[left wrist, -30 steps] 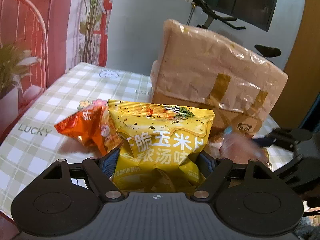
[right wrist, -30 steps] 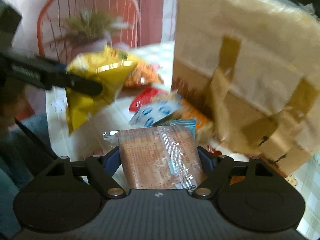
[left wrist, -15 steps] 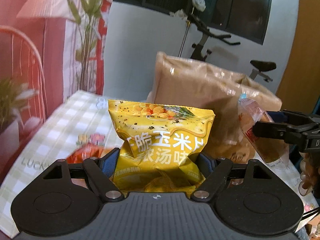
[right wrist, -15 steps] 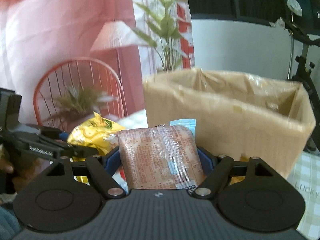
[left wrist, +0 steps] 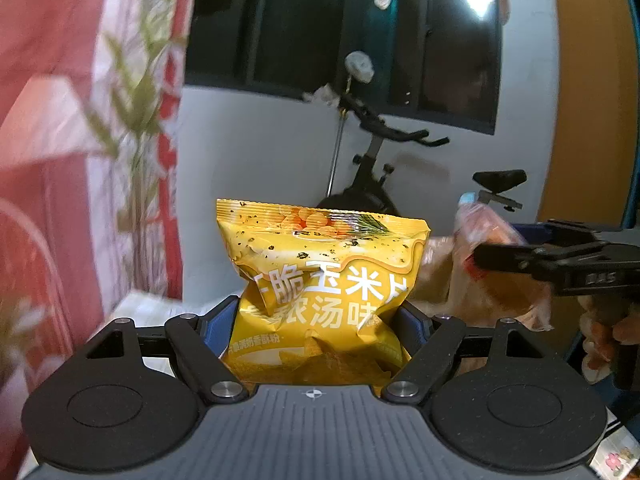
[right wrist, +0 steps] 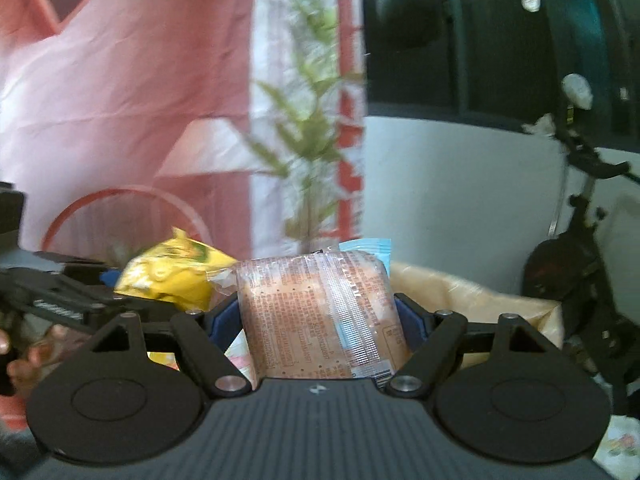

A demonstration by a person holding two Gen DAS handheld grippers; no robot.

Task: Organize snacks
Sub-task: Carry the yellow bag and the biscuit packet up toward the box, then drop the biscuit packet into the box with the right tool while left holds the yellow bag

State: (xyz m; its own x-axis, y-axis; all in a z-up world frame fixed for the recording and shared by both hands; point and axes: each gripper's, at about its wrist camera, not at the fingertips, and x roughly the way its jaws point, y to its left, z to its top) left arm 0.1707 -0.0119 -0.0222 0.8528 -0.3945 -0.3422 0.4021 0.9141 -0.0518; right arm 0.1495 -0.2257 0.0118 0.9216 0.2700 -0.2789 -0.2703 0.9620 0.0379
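Observation:
My left gripper [left wrist: 316, 320] is shut on a yellow corn-chip bag [left wrist: 324, 264] that stands upright between its blue pads, high above the table. My right gripper [right wrist: 320, 320] is shut on a clear-wrapped orange cracker pack [right wrist: 316, 308] with a light blue packet [right wrist: 366, 246] behind it. In the left wrist view the right gripper [left wrist: 560, 264] and its cracker pack [left wrist: 492, 280] hang at the right. In the right wrist view the left gripper [right wrist: 60, 296] and the yellow bag [right wrist: 172, 272] show at the left. The open top of the plastic-lined cardboard box [right wrist: 472, 296] lies just below and beyond the cracker pack.
An exercise bike [left wrist: 380, 168] stands behind the box against a white wall, under a dark window. A pink curtain and a leafy plant [right wrist: 316, 152] fill the left. A corner of the checked tablecloth [left wrist: 612, 456] shows low at the right. A hand [left wrist: 600, 336] holds the right gripper.
Both grippers have risen with their packs from just above the table to above the box's rim. The table, the loose snacks and the box front have dropped out of view.

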